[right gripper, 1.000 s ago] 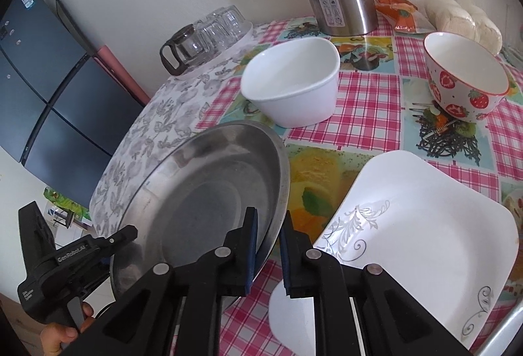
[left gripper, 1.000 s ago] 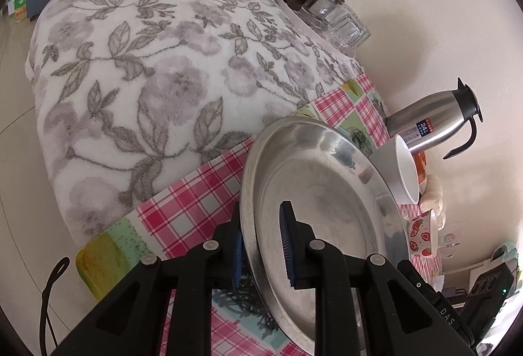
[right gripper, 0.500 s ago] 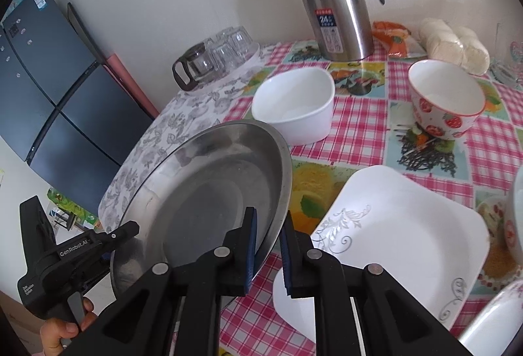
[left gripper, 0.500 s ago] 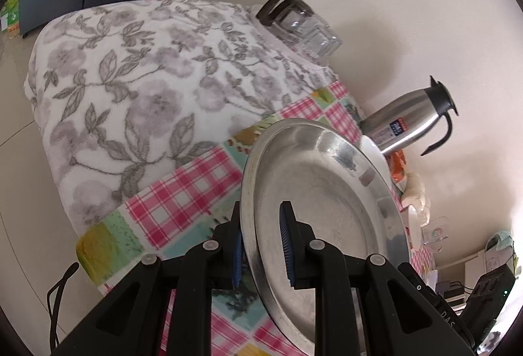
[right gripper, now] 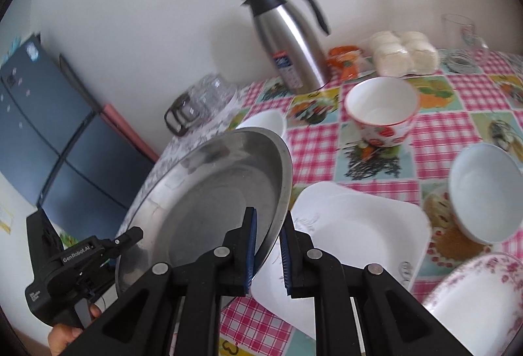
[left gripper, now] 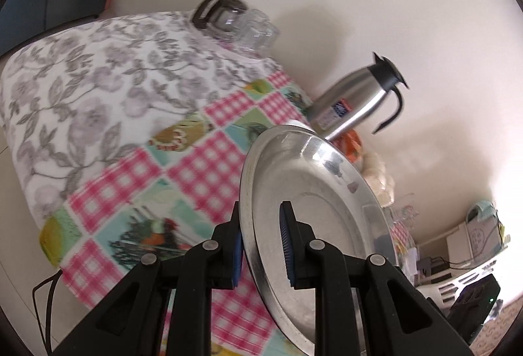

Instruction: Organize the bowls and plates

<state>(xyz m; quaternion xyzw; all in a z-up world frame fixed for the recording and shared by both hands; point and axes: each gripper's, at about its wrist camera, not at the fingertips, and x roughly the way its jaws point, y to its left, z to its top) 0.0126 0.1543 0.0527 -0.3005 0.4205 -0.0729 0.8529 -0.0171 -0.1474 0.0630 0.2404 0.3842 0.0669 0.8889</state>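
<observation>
Both grippers hold one round steel plate (left gripper: 313,202), also in the right wrist view (right gripper: 212,202), lifted above the table and tilted. My left gripper (left gripper: 261,241) is shut on its left rim. My right gripper (right gripper: 269,248) is shut on its right rim; the left gripper (right gripper: 98,253) also shows there. Below lies a white square plate (right gripper: 356,232). A strawberry bowl (right gripper: 380,111), a white bowl (right gripper: 268,124) partly hidden by the steel plate, a pale blue bowl (right gripper: 483,196) and a pink floral bowl (right gripper: 474,300) stand on the table.
A steel thermos (right gripper: 291,58) stands by the wall, also in the left wrist view (left gripper: 356,101). A glass jug (right gripper: 196,104) lies on the floral cloth (left gripper: 81,94). Wrapped buns (right gripper: 402,52), an orange packet (right gripper: 343,60) and a glass (right gripper: 461,29) sit at the back.
Both grippers have raised the steel plate higher off the table and pulled back. More of the table shows: the pale blue bowl and the floral bowl have come into view.
</observation>
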